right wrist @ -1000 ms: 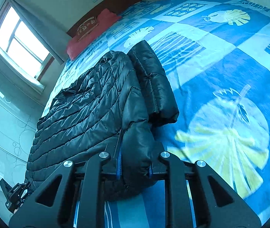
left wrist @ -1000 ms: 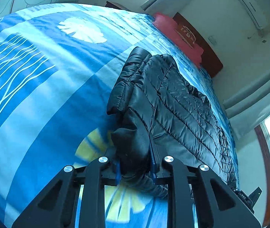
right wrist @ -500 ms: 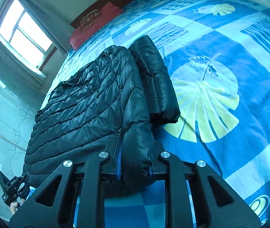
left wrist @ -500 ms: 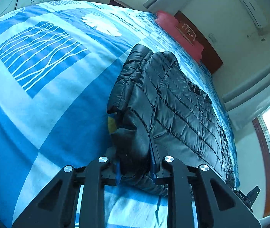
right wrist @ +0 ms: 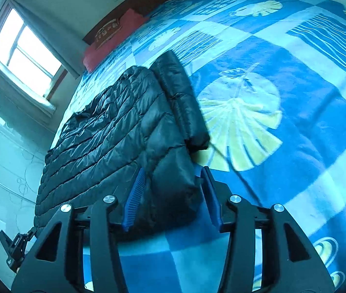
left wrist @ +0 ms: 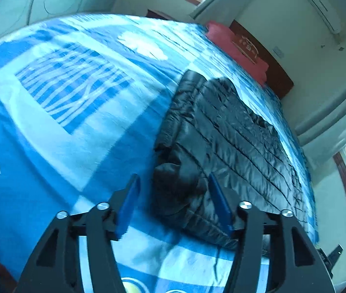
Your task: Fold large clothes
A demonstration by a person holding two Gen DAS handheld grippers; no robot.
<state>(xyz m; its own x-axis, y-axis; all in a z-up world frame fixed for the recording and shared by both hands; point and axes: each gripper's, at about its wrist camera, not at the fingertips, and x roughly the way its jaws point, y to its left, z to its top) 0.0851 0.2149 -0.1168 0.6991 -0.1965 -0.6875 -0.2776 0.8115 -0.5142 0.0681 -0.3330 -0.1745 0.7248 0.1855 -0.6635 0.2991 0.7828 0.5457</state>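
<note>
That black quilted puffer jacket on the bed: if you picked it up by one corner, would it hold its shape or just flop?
The black quilted puffer jacket would probably flop: its folded edge already slumps softly on the blue patterned bedspread. Its puffy quilting suggests it is light for its bulk. The shiny shell may slip between fingers.

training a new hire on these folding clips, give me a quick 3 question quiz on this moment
1. True or false: the black puffer jacket lies on a blue patterned bedspread.
2. Multiple choice: what sits at the head of the bed? A) a red pillow B) a laptop C) a stack of towels
3. Short answer: do the pads of the left tongs and the right tongs press on the jacket?

Key:
1. True.
2. A.
3. No. Both sets of tongs are opening; a corner of the jacket lies between the pads of each, with gaps showing.
</note>
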